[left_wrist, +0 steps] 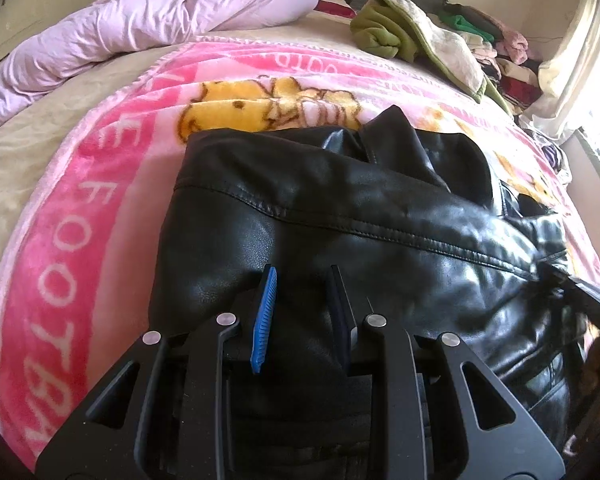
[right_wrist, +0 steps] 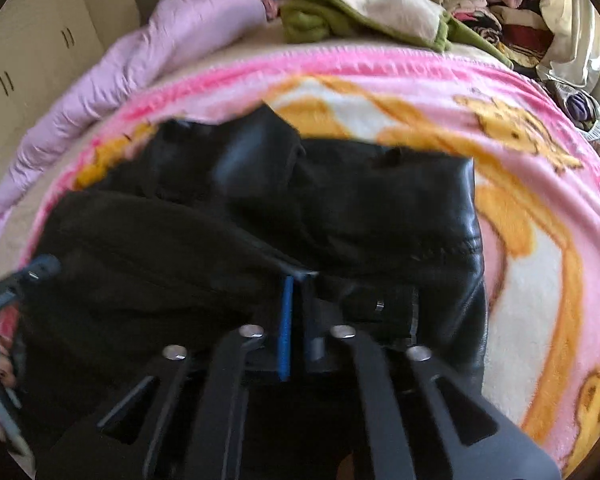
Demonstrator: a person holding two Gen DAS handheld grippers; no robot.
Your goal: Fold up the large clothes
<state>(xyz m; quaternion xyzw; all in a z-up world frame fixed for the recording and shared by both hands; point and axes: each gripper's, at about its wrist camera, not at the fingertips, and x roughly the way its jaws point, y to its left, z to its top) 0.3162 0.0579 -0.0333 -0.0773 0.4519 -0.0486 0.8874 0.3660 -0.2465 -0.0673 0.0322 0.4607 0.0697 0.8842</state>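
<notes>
left gripper (left_wrist: 300, 276): jaws narrowly apart, black leather between them, pad contact unclear | right gripper (right_wrist: 298, 276): jaws together, on the jacket's edge | black leather jacket (left_wrist: 340, 208): bunched under both grippers, on pink cartoon-print fleece blanket (left_wrist: 84, 208) on bed

— From my seat: the black leather jacket (left_wrist: 340, 216) fills the near bed; open pink blanket (left_wrist: 72, 216) lies left of it.

— And beyond?

— I see a lilac duvet (left_wrist: 140, 20) blocking the far left, a green throw (left_wrist: 384, 32) and stacked clothes (left_wrist: 496, 52) far right.
</notes>
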